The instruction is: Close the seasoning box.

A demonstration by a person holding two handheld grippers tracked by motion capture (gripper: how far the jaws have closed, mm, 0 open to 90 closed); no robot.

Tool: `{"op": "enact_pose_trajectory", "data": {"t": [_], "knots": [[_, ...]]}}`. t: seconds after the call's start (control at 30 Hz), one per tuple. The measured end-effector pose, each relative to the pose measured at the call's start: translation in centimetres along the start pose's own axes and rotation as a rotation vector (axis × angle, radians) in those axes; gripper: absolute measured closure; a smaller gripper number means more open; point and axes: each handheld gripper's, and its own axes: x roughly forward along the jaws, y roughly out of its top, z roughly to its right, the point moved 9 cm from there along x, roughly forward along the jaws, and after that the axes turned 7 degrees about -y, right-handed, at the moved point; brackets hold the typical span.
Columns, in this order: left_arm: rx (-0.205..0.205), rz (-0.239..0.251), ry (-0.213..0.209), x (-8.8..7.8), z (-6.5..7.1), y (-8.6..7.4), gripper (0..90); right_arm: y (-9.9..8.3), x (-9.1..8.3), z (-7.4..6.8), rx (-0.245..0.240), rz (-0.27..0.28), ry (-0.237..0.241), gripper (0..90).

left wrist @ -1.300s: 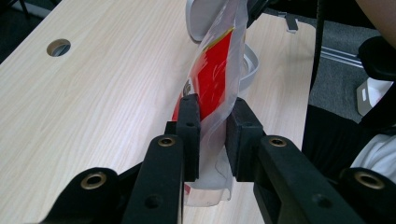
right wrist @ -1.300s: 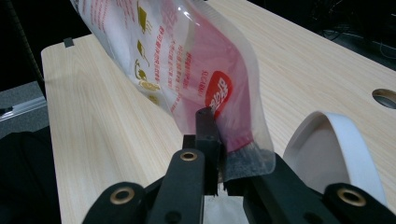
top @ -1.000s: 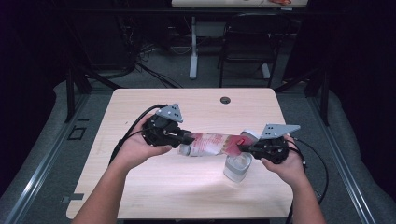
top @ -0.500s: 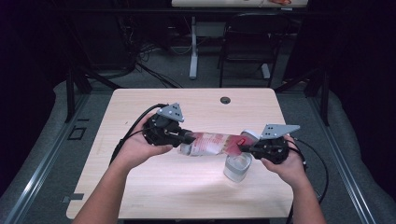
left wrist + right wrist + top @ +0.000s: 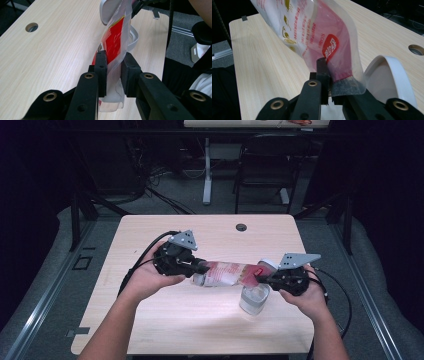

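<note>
High view: both tongs, left [image 5: 204,268] and right [image 5: 261,279], clamp the pouch [image 5: 227,273] mid-table.

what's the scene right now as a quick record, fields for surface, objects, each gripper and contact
surface: wooden table with a round hole
objects: red and clear plastic pouch; clear container with a white lid
left gripper: shut on the pouch's end
right gripper: shut on the pouch's other end
contact: pouch held between both grippers above the table, over the container
</note>
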Motion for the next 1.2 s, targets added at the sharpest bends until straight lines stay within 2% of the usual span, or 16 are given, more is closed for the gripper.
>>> {"op": "enact_pose_trajectory", "data": {"t": [1.2], "knots": [[0.014, 0.010, -0.001, -0.07, 0.21, 0.61, 77.6, -0.27, 0.18, 0.05, 0.000, -0.011, 0.000, 87.7]]}}
